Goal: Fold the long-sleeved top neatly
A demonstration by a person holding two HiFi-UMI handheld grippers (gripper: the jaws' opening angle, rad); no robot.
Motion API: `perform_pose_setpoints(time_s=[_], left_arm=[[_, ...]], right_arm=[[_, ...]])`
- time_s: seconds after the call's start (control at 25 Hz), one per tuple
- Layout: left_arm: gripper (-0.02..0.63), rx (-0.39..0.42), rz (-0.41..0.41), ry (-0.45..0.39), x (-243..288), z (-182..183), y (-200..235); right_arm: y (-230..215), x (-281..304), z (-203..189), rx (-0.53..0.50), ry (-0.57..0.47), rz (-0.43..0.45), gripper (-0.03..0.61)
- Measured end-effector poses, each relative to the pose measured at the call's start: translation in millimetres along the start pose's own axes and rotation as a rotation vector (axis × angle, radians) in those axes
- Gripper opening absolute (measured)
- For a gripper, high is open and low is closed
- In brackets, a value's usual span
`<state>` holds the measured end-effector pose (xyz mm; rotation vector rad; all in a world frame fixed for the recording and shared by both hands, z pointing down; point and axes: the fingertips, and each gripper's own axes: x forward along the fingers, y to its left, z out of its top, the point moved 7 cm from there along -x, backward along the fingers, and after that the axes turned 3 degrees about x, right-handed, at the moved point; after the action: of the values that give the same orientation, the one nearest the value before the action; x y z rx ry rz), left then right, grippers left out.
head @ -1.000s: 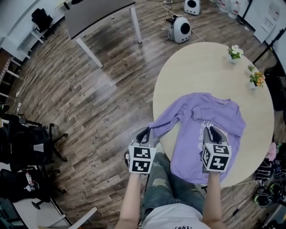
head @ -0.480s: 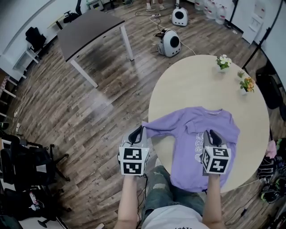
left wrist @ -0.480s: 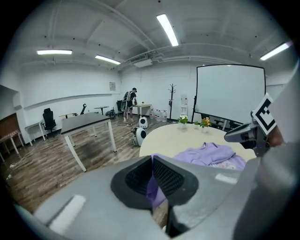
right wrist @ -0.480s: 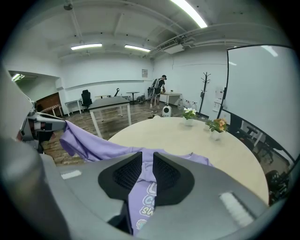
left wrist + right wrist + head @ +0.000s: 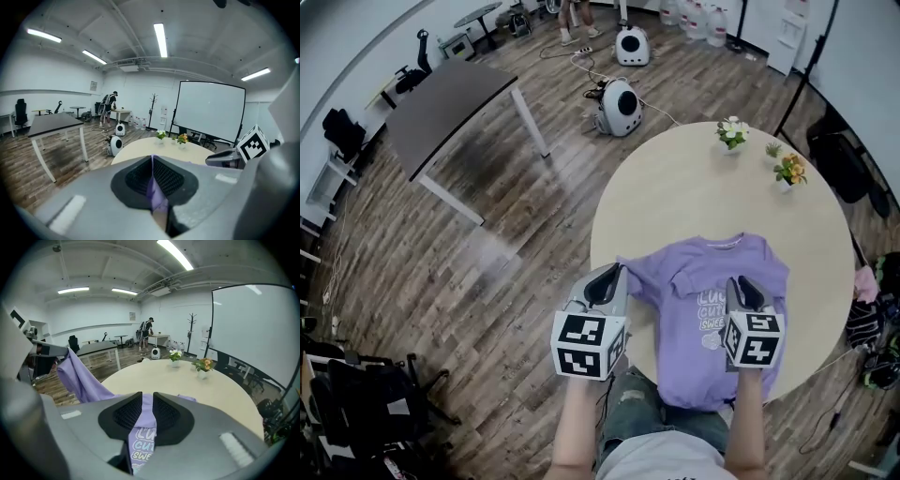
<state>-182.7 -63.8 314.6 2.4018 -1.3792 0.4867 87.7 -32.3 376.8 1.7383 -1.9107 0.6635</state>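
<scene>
"Where is the top?"

"The purple top lies front-up on the round table, on the side nearest the person, with its collar pointing away. Its hem hangs over the table's near edge, just above the person's jeans."

"And the left gripper?"

"The left gripper is at the table's left edge. Its fingers are pressed together with a thin fold of purple cloth pinched between them. That cloth is the sleeve, which is held up off the table. From the right gripper view it hangs down from the left gripper like a loose flap."

"What about the right one?"

"The right gripper is over the right half of the top, just beside the white lettering on the chest. Its fingers stand only narrowly apart, and a strip of the purple cloth runs between them, so it is gripping the top as well. The lettering shows just below the fingers."

"Is anything else on the table?"

"Two small flower pots stand at the far side, well apart from the top. Beyond the table, on the wooden floor, there is a dark table and a white round machine."
</scene>
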Motion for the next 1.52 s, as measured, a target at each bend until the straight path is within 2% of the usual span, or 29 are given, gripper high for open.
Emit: perform_pose_setpoints(time_s=[0.24,0.52,0.76,1.08,1.52], left_arm=[[0.013,0.05,-0.149,0.005,32,23,-22],[0.013,0.111,-0.292,0.04,67,25,-59],[0.013,0.151,-0.382,0.085,93,16,-86],[0.013,0.148,-0.43,0.155,118,3,-119],[0.015,0.134,-0.39,0.3,172,-40,-164]], right_arm=[[-21,-16,1,0.076,-0.009,-0.112,0.098],[-48,-38,-19,0.163,-0.016,-0.225,0.098],[-62,-61,-35,0.215,-0.018,-0.306,0.098],[-83,-82,-53,0.254,0.007,-0.35,0.098],[-136,-78,-72,0.274,0.04,-0.336,0.098]])
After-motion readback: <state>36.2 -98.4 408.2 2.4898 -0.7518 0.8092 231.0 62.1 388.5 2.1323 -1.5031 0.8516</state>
